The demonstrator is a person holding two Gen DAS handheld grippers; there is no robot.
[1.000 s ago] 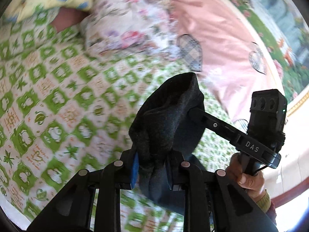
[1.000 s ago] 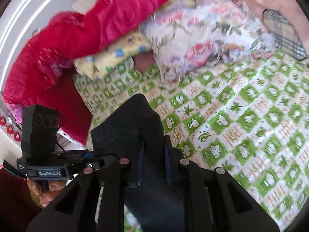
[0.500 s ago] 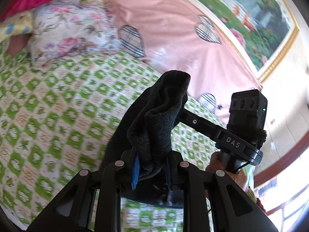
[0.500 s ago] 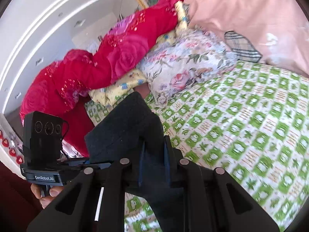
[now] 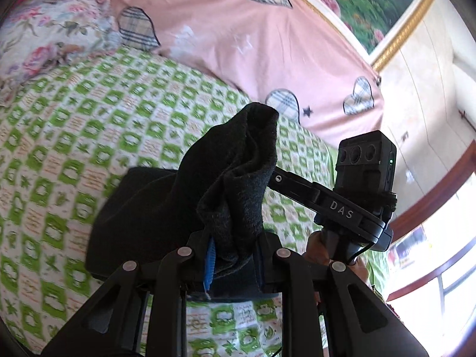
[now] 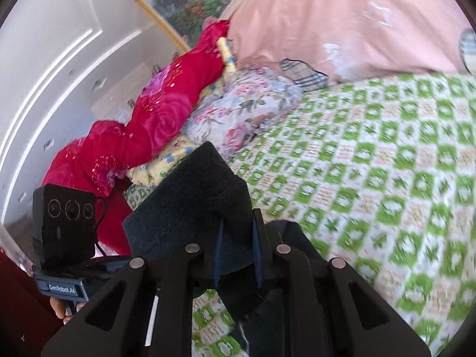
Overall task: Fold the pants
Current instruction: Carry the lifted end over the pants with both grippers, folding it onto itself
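The dark grey pants [image 5: 166, 208] hang between both grippers above the green-and-white checked bed sheet [image 5: 74, 125]. In the left wrist view my left gripper [image 5: 233, 255] is shut on a bunched end of the pants, which stands up in a fold in front of the camera. My right gripper [image 6: 236, 255] is shut on another end of the pants [image 6: 190, 208] in its own view. Each view also shows the other gripper: the right one's body [image 5: 366, 178] held by a hand, and the left one's body [image 6: 64, 223] at the lower left.
A pink cover with plaid hearts [image 5: 238, 38] lies at the head of the bed beside a floral pillow [image 6: 241, 110] and a heap of red blanket [image 6: 154, 113]. A framed picture [image 5: 372, 3] hangs on the wall. A window [image 5: 431, 267] is at the right.
Both grippers have swept sideways across the bed with the pants and rolled. The views have swung from the pillows toward the pink cover and the wall. Both grips hold.
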